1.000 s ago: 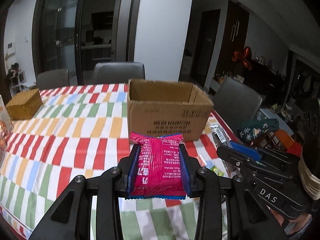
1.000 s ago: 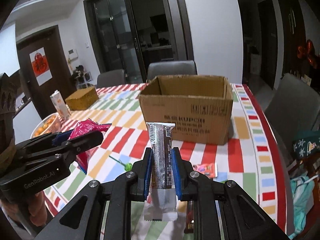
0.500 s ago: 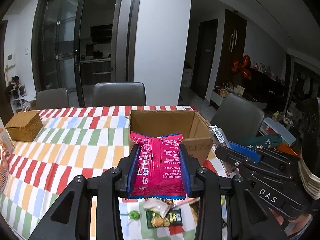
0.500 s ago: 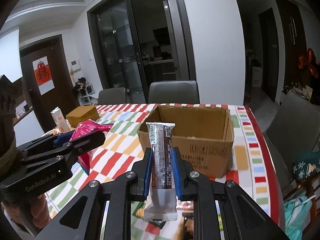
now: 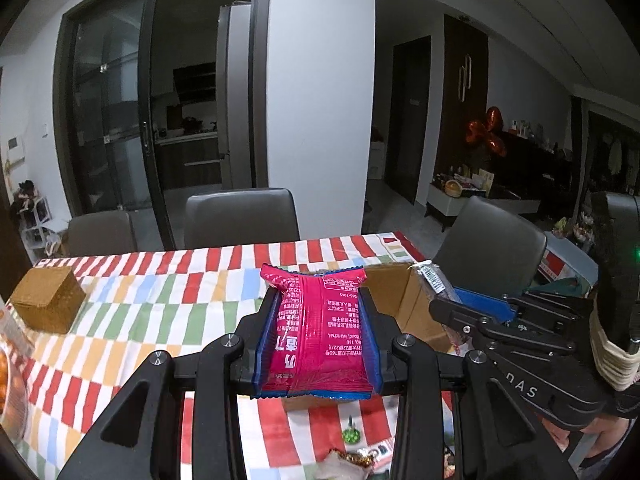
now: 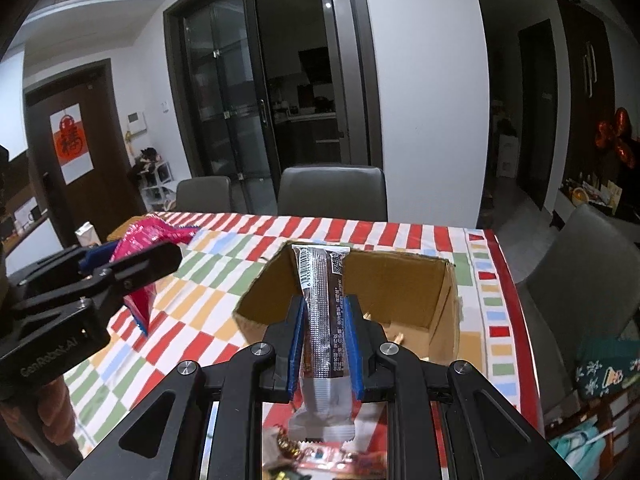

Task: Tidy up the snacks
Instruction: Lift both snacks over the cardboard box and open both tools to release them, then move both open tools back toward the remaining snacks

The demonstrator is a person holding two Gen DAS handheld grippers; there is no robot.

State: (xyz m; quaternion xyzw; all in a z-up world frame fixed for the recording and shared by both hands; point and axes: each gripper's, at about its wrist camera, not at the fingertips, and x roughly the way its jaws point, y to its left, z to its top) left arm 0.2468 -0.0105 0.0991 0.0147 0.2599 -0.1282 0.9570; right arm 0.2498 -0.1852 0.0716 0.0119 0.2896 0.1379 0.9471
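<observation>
We are in the carrying step: both grippers are loaded and raised above the table, heading for the cardboard box. The left gripper is clamped on a pink snack packet, held flat between the blue pads with its crimped end pointing forward; in the right wrist view this packet hangs to the left of the box, over the striped tablecloth, not yet over the opening. The right gripper is clamped on a dark snack bar, pinched along its long sides, its far end lying against the box opening in view, so we judge it closer to the drop point. The box stands open-topped on the far right part of the table; something pale lies on its floor, too small to identify. A few loose wrappers sit on the cloth below the grippers, so more items remain to sort. Next move, in our judgement: bring each gripper over the opening, lower it inside the walls, then part the fingers so the item falls flat. The left gripper has further to travel rightward; the two grippers are near each other, so we should stagger the drops to avoid a bump.
</observation>
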